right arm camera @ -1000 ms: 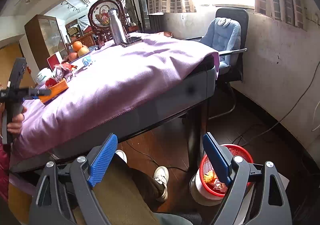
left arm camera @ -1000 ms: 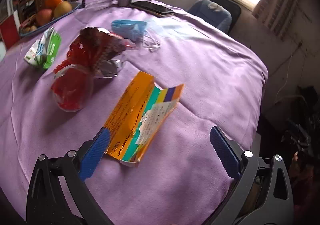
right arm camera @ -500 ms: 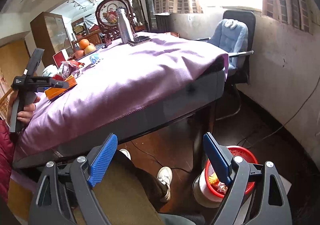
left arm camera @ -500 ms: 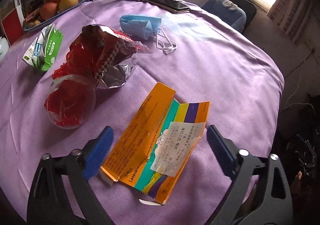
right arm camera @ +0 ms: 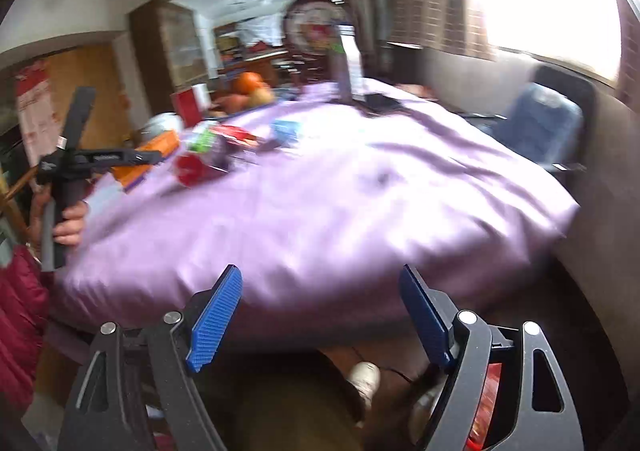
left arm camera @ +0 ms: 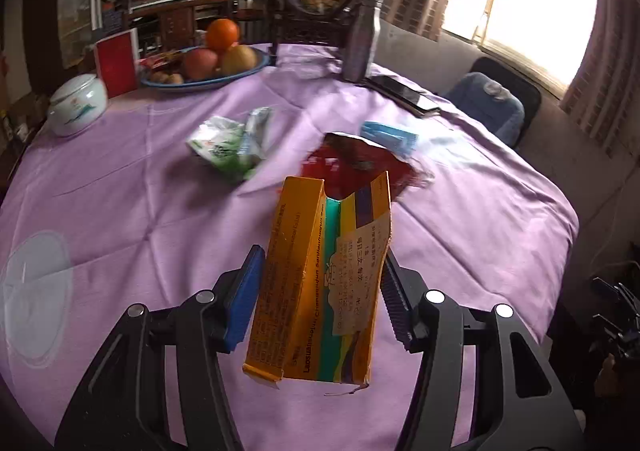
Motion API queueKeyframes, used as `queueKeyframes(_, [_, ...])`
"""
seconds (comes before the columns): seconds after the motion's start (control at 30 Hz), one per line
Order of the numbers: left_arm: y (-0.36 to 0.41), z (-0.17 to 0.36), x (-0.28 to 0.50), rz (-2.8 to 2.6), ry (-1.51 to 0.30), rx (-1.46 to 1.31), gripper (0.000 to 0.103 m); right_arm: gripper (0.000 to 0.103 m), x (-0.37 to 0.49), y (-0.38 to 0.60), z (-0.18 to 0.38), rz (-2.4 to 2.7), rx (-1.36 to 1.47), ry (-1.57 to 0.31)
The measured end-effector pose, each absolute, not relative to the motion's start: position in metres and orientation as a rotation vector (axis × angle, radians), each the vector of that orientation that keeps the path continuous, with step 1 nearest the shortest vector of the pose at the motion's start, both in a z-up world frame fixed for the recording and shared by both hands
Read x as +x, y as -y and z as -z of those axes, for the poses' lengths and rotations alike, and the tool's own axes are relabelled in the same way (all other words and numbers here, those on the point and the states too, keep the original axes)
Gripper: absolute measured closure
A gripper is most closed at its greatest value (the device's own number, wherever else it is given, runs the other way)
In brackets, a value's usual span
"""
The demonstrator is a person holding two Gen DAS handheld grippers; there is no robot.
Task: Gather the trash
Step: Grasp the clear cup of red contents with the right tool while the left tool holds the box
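Lifted off the bench (left arm camera: 460,235) since the earlier frame, the flattened orange medicine carton (left arm camera: 320,283) now hangs in the left gripper (left arm camera: 320,291), whose fingers have just been closing and pinch its sides. Empty, the right gripper (right arm camera: 320,315) has its fingers spread wide, having risen toward the bench edge. One piece is collected but not yet binned. A green wrapper (left arm camera: 232,147), red foil bag (left arm camera: 360,163) and blue face mask (left arm camera: 390,137) remain; the red bin (right arm camera: 486,403) waits on the floor.

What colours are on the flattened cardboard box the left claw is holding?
Mostly orange, with green, yellow and purple stripes, on the flattened cardboard box; clearest in the left wrist view.
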State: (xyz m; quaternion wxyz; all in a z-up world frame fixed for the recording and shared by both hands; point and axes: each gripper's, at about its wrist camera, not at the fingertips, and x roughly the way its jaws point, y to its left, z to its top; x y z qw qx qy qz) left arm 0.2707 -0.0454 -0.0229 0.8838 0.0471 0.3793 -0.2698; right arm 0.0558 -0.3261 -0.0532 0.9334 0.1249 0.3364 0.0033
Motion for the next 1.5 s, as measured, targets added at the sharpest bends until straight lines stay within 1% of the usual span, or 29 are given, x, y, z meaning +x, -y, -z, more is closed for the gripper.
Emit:
queueKeyframes(0.17, [-0.001, 0.048, 0.297, 0.436, -0.842, 0.040, 0.047, 0.024, 0.117, 0.284, 0.039, -0.122, 0.211, -0.686])
queueKeyframes(0.23, [-0.010, 0.057, 0.306, 0.396, -0.894, 0.007, 0.047, 0.025, 0.141, 0.264, 0.035, -0.160, 0.185, -0.696])
queueKeyframes(0.3, [-0.013, 0.058, 0.310, 0.412, -0.908, -0.038, 0.047, 0.028, 0.161, 0.247, 0.032, -0.188, 0.165, -0.709])
queueKeyframes(0.37, [-0.009, 0.059, 0.310, 0.404, -0.910, -0.021, 0.047, 0.032, 0.182, 0.227, 0.033, -0.248, 0.159, -0.730])
queueKeyframes(0.53, [-0.004, 0.057, 0.300, 0.393, -0.879, 0.021, 0.047, 0.039, 0.228, 0.178, 0.044, -0.325, 0.098, -0.784])
queueKeyframes(0.73, [-0.015, 0.061, 0.309, 0.397, -0.924, -0.042, 0.047, 0.039, 0.286, 0.157, 0.041, -0.289, 0.042, -0.779])
queueKeyframes(0.8, [-0.018, 0.062, 0.312, 0.401, -0.939, -0.064, 0.047, 0.037, 0.302, 0.152, 0.049, -0.288, 0.029, -0.820])
queueKeyframes(0.93, [-0.020, 0.064, 0.313, 0.410, -0.954, -0.083, 0.047, 0.039, 0.320, 0.152, 0.066, -0.262, 0.058, -0.936])
queueKeyframes(0.97, [-0.019, 0.064, 0.313, 0.410, -0.954, -0.082, 0.047, 0.045, 0.321, 0.155, 0.068, -0.249, 0.066, -0.953])
queueKeyframes(1.0, [-0.018, 0.064, 0.313, 0.411, -0.954, -0.077, 0.047, 0.046, 0.322, 0.157, 0.070, -0.246, 0.081, -0.963])
queueKeyframes(1.17, [-0.017, 0.062, 0.311, 0.409, -0.936, -0.061, 0.047, 0.046, 0.296, 0.164, 0.059, -0.278, 0.136, -0.899])
queueKeyframes(1.33, [-0.017, 0.059, 0.308, 0.434, -0.916, -0.062, 0.047, 0.046, 0.231, 0.182, 0.029, -0.296, 0.159, -0.772])
queueKeyframes(1.5, [-0.005, 0.049, 0.287, 0.449, -0.822, 0.027, 0.047, 0.046, 0.169, 0.222, 0.018, -0.240, 0.237, -0.703])
